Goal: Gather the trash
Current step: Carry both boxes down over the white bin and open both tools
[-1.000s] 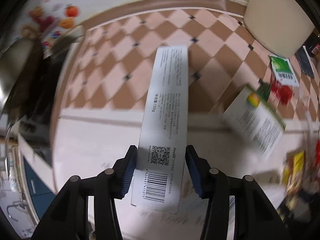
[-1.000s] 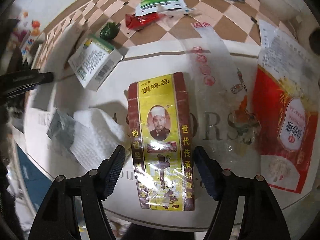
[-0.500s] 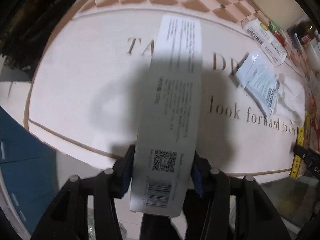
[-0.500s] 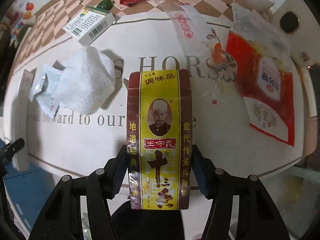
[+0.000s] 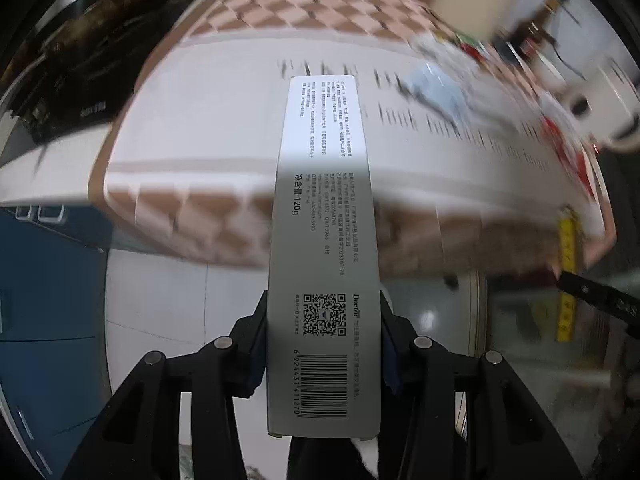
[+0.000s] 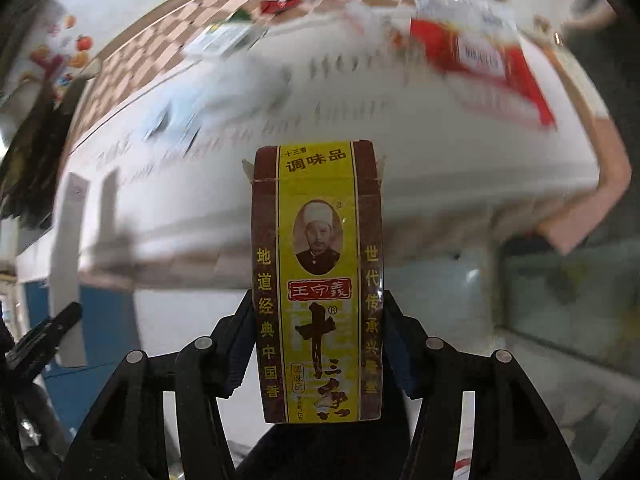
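Note:
My left gripper (image 5: 323, 344) is shut on a long white toothpaste box (image 5: 323, 240) with a barcode and QR code, held off the table's front edge. My right gripper (image 6: 318, 340) is shut on a yellow and brown spice box (image 6: 318, 276) with a man's portrait, also held in front of the table edge. The spice box (image 5: 567, 276) and right gripper show at the right of the left wrist view. The white box (image 6: 68, 264) and left gripper show at the left of the right wrist view.
The table with a white and checkered cloth (image 6: 400, 148) lies ahead, blurred. On it are a red and white bag (image 6: 484, 64), a white tissue (image 6: 236, 92), a green and white box (image 6: 224, 38) and small wrappers. A blue cabinet (image 5: 44, 276) stands at the left below.
Both grippers have pulled back and down from over the table with their boxes; the table edge and the floor below now show. The right gripper closed on the spice box a second ago.

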Demonstrator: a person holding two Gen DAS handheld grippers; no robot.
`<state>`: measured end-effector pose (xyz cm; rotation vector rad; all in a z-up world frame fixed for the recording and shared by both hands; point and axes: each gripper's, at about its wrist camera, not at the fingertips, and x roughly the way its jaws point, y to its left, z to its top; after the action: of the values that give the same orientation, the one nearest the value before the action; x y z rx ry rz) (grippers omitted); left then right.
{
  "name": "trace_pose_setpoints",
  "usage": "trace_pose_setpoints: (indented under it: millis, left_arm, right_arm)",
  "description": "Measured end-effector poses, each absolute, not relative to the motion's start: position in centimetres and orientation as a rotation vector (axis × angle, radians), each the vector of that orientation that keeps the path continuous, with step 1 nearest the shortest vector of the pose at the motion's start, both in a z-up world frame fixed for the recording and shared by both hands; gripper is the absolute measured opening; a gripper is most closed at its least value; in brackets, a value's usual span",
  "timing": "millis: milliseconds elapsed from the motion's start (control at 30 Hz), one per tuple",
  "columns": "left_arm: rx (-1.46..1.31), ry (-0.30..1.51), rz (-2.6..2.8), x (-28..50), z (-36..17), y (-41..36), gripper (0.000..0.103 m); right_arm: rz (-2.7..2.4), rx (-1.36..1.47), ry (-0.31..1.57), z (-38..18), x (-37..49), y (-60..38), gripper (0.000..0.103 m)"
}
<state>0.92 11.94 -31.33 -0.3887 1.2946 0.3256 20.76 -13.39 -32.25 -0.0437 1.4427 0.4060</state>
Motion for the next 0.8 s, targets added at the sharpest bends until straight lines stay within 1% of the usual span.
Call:
trace_pose_setpoints:
  millis: [100, 200, 300, 400, 567, 600, 700, 733, 800]
  left_arm:
    - [-0.392, 1.380, 0.261, -1.9, -33.3, 10.0, 0.042]
    - [-0.432, 1.495, 0.209, -3.5, -38.1, 8.0, 0.042]
    - [-0.494, 1.578, 0.186, -3.4, -45.2, 6.4, 0.042]
    - [-0.560, 1.661, 0.158, -1.8, -55.1, 5.0, 0.042]
    - [-0.634, 1.763, 0.084, 1.8, -69.3, 3.8, 0.043]
    - [-0.656, 1.779, 0.061, 2.8, -72.3, 3.8, 0.043]
    - [-0.671, 1.794, 0.046, 4.8, -77.7, 4.2, 0.044]
    - [-0.671, 1.790, 0.052, 5.0, -78.6, 4.3, 0.047]
    - [-0.639, 1.778, 0.096, 5.2, -79.9, 4.6, 0.069]
  right_arm:
    - [0.420, 0.004, 1.488, -34.5, 16.5, -14.8, 0.060]
    - [0.459, 0.005, 1.593, -39.7, 13.2, -15.3, 0.060]
    - [0.500, 0.000, 1.670, -45.5, 11.2, -15.7, 0.060]
    - [0.503, -0.025, 1.718, -52.4, 9.8, -16.5, 0.060]
    - [0.481, -0.032, 1.797, -67.4, 10.2, -16.9, 0.060]
    - [0.476, -0.031, 1.811, -69.6, 10.5, -16.9, 0.060]
    - [0.469, -0.008, 1.874, -78.4, 11.0, -15.6, 0.060]
    - [0.473, 0.004, 1.892, -80.3, 11.2, -15.5, 0.060]
    - [0.484, 0.013, 1.927, -84.2, 11.7, -15.0, 0.061]
